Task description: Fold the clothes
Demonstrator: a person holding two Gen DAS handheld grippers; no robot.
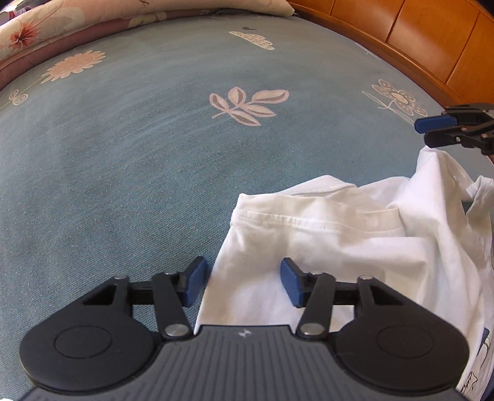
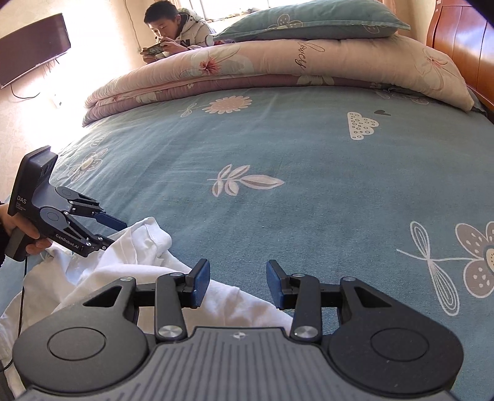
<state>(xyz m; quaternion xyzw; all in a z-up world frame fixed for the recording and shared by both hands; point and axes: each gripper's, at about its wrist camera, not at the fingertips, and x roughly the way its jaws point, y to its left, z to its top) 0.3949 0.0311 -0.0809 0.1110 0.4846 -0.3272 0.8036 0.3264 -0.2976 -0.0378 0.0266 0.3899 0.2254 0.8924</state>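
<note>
A crumpled white T-shirt [image 1: 339, 240] lies on the blue flowered bed sheet [image 1: 139, 154]. My left gripper [image 1: 244, 282] is open and low over the shirt's left edge; white cloth lies between its fingers, and the pads stand apart from it. In the right wrist view the left gripper [image 2: 114, 231] shows at the left with its tips at a raised fold of the shirt [image 2: 123, 262]. My right gripper [image 2: 237, 283] is open over the shirt's right end, with cloth under its left finger and sheet under the right one. From the left wrist view, the right gripper [image 1: 423, 131] hovers just above a peak of cloth.
A folded floral quilt [image 2: 278, 68] with a blue pillow [image 2: 308, 21] on top lies across the far side of the bed. A wooden headboard [image 2: 463, 46] borders the right. A person [image 2: 173, 31] lies behind the quilt with a phone. A television [image 2: 31, 49] hangs on the wall.
</note>
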